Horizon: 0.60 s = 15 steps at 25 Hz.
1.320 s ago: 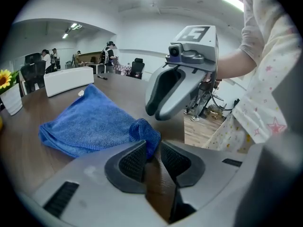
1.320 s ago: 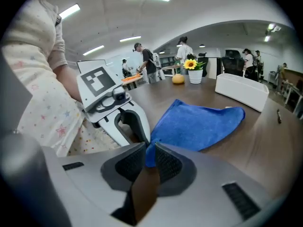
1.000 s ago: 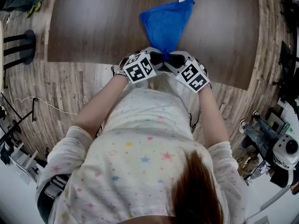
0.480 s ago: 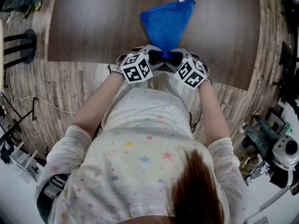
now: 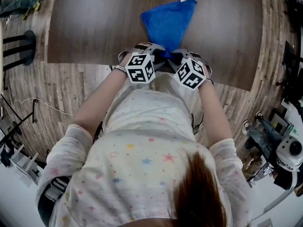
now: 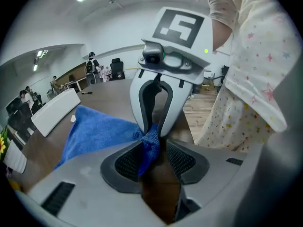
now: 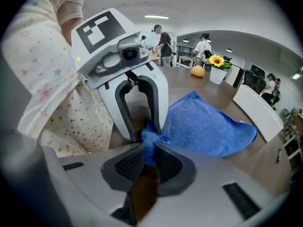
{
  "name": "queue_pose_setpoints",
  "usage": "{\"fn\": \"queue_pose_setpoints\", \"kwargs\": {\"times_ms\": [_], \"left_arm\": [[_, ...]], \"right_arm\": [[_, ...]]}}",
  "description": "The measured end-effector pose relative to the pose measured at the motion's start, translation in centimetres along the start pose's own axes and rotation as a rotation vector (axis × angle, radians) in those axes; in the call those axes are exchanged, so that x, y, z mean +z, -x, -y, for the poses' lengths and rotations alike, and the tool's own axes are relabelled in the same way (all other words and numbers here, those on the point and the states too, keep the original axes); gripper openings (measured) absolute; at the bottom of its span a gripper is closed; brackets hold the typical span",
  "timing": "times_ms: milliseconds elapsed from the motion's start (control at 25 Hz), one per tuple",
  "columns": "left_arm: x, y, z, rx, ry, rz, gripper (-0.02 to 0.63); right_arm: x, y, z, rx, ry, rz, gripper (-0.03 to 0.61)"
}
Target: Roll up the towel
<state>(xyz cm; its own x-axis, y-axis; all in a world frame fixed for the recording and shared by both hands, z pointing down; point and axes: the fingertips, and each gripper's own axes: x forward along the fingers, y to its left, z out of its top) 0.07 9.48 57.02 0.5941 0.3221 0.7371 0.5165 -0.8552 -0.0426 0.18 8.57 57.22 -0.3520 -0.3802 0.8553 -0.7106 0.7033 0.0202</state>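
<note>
A blue towel lies bunched into a fan on the dark table, narrowing to a twisted tip at the near edge. Both grippers meet at that tip, facing each other. My left gripper has just been opening its jaws. The towel tip hangs between them against the left pad, with a gap on the other side. My right gripper is shut on the same tip, its pads pressing the blue cloth.
The table's near edge runs just under the grippers, with wood floor below it. A black stool stands at the left. A sunflower vase and an orange object sit far back on the table. People stand in the background.
Both grippers have rolled, so their marker cubes now stand closer together and more upright. The towel has stayed where it was.
</note>
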Motion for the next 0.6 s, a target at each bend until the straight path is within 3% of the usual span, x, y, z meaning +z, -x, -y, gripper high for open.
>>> {"fn": "queue_pose_setpoints", "kwargs": {"times_ms": [360,600], "left_arm": [[-0.5,0.6,3.1,-0.119,0.026,-0.005,0.072],[-0.3,0.8,3.7,-0.134,0.116,0.018,0.058]], "right_arm": [[-0.3,0.8,-3.7,0.149,0.018,-0.017,0.057],[-0.3,1.2,-3.8,0.198,-0.103,0.004,0.060]]}}
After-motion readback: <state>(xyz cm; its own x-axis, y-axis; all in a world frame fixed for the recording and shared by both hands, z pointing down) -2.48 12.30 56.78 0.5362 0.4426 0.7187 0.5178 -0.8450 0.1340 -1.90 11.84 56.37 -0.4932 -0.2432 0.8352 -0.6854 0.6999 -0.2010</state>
